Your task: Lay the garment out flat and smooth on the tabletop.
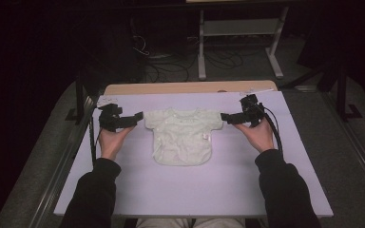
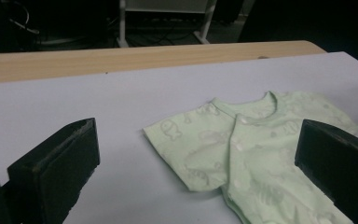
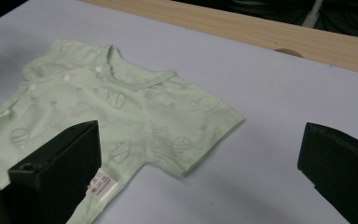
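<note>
Small pale-green baby shirt (image 1: 183, 135) is lying flat, spread out mid-mat (image 1: 138, 190), sleeves out. It's looking soft, light and floppy; you'd be pinching it at sleeve hems or shoulders. White care label (image 3: 101, 183) is showing by the side seam, print unreadable. Left gripper (image 1: 135, 118) and right gripper (image 1: 227, 117) are hovering beside the sleeves, jaws wide, holding nothing.

left gripper (image 1: 138, 115) fingers spread wide, right gripper (image 1: 224, 117) likewise, both empty

One camera looks forward and down from above my side of the table (image 1: 123, 194), while my two tong cameras sit low and close, sharing the green shirt (image 2: 261, 154) between them.
</note>
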`<state>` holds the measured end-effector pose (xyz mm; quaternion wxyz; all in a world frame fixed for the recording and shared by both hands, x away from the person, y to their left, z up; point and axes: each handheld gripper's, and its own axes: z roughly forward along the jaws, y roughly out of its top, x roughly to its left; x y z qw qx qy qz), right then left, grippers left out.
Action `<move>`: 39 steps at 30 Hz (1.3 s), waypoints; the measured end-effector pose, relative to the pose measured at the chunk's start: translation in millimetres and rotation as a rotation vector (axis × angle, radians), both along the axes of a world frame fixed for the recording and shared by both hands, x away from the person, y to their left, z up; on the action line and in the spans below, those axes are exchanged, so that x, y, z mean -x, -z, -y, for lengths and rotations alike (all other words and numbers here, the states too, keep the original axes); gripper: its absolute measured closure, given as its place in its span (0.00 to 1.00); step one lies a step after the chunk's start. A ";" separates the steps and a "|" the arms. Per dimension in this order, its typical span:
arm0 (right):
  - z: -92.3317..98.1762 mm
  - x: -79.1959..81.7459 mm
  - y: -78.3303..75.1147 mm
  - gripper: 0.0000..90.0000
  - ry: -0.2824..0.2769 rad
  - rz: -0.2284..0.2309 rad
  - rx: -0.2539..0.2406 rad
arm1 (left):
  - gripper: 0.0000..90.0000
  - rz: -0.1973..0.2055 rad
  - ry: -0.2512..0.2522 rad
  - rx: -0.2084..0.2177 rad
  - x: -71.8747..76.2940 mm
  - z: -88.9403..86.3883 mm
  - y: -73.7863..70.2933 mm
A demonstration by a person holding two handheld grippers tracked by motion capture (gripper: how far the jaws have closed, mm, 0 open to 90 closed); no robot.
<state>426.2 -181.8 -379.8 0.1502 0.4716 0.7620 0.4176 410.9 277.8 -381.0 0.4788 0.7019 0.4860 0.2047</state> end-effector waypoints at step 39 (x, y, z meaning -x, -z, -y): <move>50.9 82.7 2.0 0.00 -0.054 0.059 -0.075 | 0.00 0.080 0.048 0.015 74.8 -64.6 -3.3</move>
